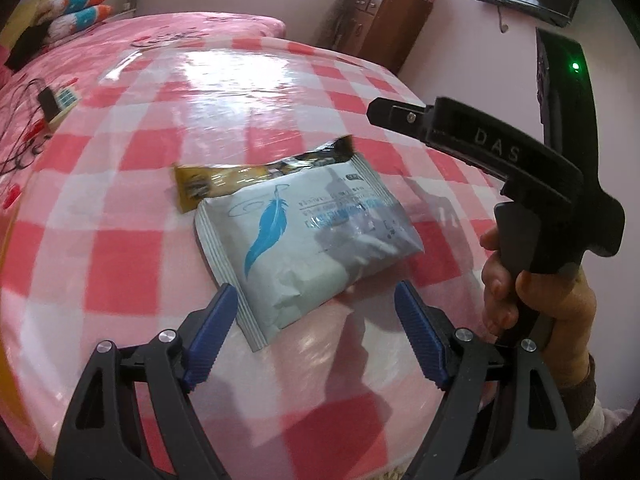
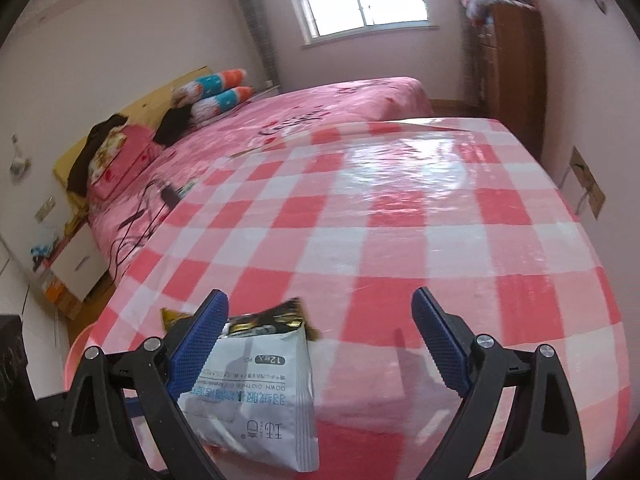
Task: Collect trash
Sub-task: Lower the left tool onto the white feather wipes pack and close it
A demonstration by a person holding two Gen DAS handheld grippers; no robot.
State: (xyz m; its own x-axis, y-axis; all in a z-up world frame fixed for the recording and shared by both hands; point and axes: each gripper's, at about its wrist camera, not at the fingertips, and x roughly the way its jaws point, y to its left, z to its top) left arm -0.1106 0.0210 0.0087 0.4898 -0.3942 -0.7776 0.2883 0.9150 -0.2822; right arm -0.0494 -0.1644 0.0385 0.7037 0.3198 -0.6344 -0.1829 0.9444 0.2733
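A white wet-wipe packet with a blue feather print (image 1: 316,240) lies on the red-and-white checked tablecloth (image 1: 248,92). A gold and black snack wrapper (image 1: 224,184) lies partly under its far edge. My left gripper (image 1: 316,300) is open, its blue pads either side of the packet's near corner, just above it. My right gripper (image 2: 320,312) is open and empty; the packet (image 2: 256,392) and the wrapper (image 2: 272,316) lie under its left finger. The right gripper's black body (image 1: 520,168) shows at the right of the left wrist view.
A bed with a pink cover (image 2: 320,108) stands beyond the table, with rolled pillows (image 2: 216,92), cables and a small device (image 1: 56,100) on it. A brown wooden cabinet (image 1: 384,20) stands against the far wall. A pink bin rim (image 2: 76,348) shows left of the table.
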